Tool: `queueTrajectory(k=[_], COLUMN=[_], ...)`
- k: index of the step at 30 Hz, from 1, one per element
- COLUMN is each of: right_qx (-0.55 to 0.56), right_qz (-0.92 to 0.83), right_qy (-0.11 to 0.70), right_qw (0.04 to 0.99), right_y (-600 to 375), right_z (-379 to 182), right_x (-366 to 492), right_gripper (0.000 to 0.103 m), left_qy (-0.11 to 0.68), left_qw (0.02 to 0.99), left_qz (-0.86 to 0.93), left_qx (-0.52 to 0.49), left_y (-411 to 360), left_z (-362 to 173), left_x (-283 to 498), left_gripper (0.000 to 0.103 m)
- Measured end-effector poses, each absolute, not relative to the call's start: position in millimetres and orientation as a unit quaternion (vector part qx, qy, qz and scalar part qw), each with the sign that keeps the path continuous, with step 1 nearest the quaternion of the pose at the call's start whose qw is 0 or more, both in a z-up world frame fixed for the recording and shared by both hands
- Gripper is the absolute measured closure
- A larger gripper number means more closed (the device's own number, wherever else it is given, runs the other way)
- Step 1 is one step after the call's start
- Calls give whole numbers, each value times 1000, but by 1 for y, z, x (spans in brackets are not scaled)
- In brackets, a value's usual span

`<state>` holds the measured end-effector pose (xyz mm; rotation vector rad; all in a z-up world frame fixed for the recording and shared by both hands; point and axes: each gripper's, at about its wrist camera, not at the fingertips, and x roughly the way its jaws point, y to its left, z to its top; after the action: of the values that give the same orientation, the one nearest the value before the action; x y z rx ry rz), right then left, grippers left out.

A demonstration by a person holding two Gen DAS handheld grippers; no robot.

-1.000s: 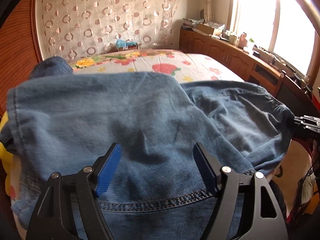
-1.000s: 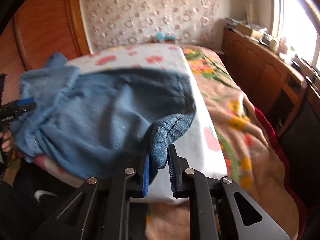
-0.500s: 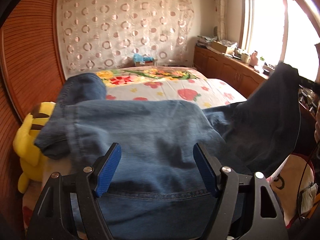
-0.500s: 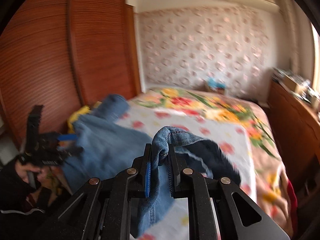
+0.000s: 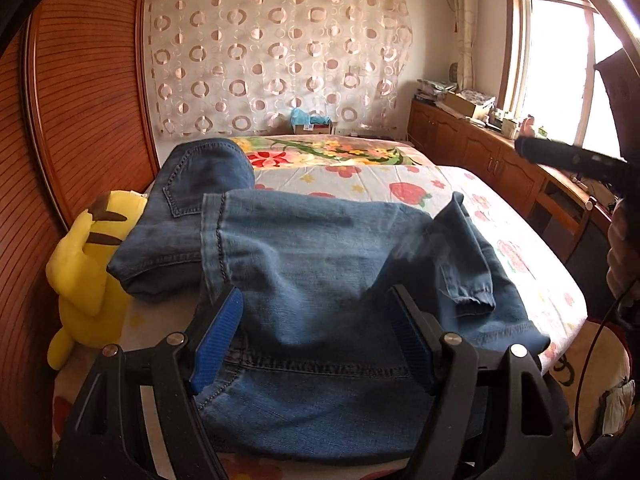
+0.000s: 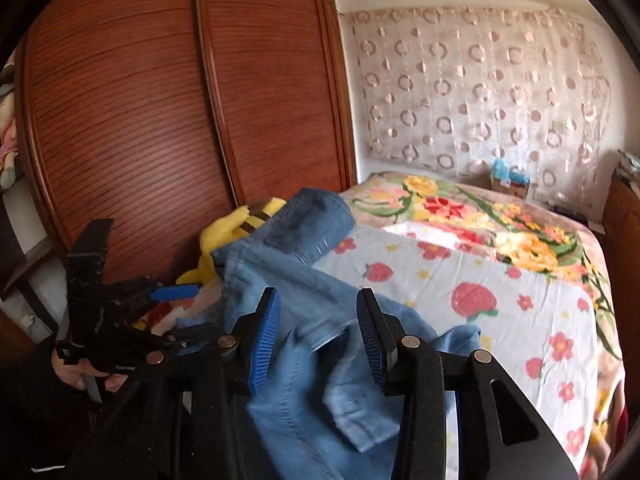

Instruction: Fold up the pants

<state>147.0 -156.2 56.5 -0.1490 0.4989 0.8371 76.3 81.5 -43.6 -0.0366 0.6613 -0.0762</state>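
Right wrist: right gripper opening, pants hem dropping free; left gripper open (empty). Loose leg may land bunched near bed edge.

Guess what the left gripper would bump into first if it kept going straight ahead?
Probably the jeans. The left gripper points down at the denim heaped on the bed, though depth is hard to judge.

We see the left gripper with its blue pads spread wide, hovering over the jeans without pinching them. The jeans lie folded across the near end of the floral bed. A yellow plush toy sits at the left beside the wooden wardrobe.
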Motion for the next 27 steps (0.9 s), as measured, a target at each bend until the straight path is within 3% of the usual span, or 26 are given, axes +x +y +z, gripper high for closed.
queueTrajectory(k=[18,23,27], right_qx=[-55,-44,-39], right_qz=[359,360,361], right_qy=[351,366,376], right_qw=[863,857,852], right_y=[-135,-132,-127], right_z=[10,1,-4], right_x=[161,168,173], right_gripper=[62,62,62], left_qy=[360,372,379], left_qw=[928,922,920], left_qz=[-99,-101,-100], left_qx=[-3,17,27], left_y=[52,45,42], left_z=[-79,-88,-94], left_x=[93,97,99], left_gripper=[29,42,64])
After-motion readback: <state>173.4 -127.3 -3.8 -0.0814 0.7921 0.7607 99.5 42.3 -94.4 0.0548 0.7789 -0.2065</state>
